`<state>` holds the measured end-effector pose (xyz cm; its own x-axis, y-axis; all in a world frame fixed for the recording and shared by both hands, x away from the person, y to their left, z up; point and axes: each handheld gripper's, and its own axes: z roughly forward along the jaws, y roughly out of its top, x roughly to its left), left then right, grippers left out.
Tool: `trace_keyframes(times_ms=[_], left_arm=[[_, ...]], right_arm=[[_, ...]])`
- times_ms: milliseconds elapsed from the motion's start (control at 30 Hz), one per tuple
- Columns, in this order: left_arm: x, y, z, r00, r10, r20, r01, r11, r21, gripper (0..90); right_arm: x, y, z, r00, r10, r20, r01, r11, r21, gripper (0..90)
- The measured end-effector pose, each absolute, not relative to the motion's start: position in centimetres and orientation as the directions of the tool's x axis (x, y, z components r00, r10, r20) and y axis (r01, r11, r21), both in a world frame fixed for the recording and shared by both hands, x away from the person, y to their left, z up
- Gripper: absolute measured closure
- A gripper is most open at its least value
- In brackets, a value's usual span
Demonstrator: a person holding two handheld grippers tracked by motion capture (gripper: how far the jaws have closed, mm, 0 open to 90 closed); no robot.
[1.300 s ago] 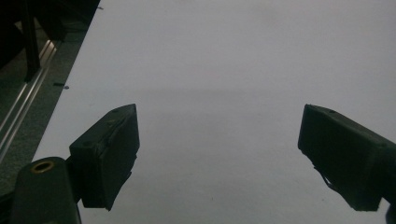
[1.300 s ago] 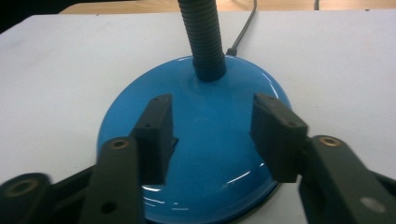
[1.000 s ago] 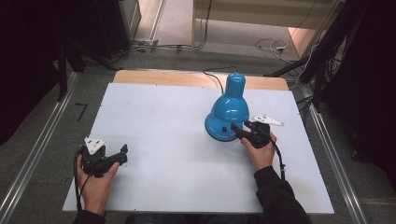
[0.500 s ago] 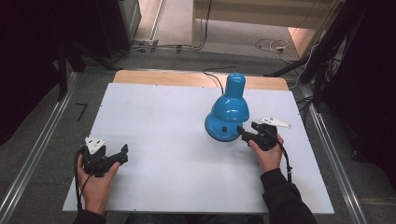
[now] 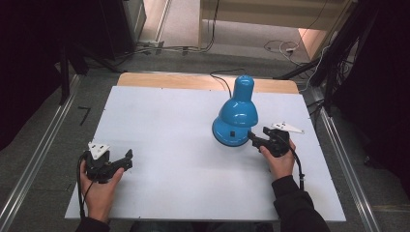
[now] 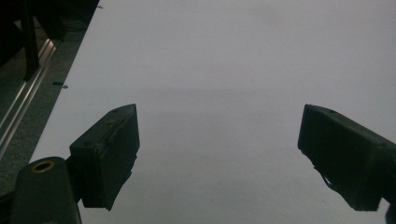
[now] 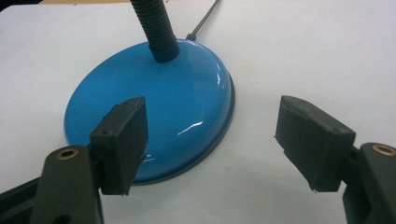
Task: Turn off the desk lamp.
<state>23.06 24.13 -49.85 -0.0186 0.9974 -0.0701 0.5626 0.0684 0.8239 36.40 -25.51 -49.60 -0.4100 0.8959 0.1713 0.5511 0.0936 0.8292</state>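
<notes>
At the near left of the white table (image 5: 183, 145), the left gripper (image 5: 123, 162) rested with jaws spread wide — nothing between them. Farther in on the right side, the right gripper (image 5: 252, 137) was also wide open, its jaws just beside the base of the blue desk lamp (image 5: 237, 116) — the lamp's cord (image 5: 220, 79) ran toward the far edge.
</notes>
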Motion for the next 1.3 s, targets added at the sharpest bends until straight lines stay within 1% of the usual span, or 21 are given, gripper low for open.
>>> trace_keyframes(times_ms=[1300], left_arm=[[23.1,24.2,-49.8,-0.017,0.997,-0.081,0.56,0.077,0.825,13.7]], right_arm=[[35.4,-27.7,-49.5,-0.388,0.909,0.154,0.558,0.099,0.824,23.6]])
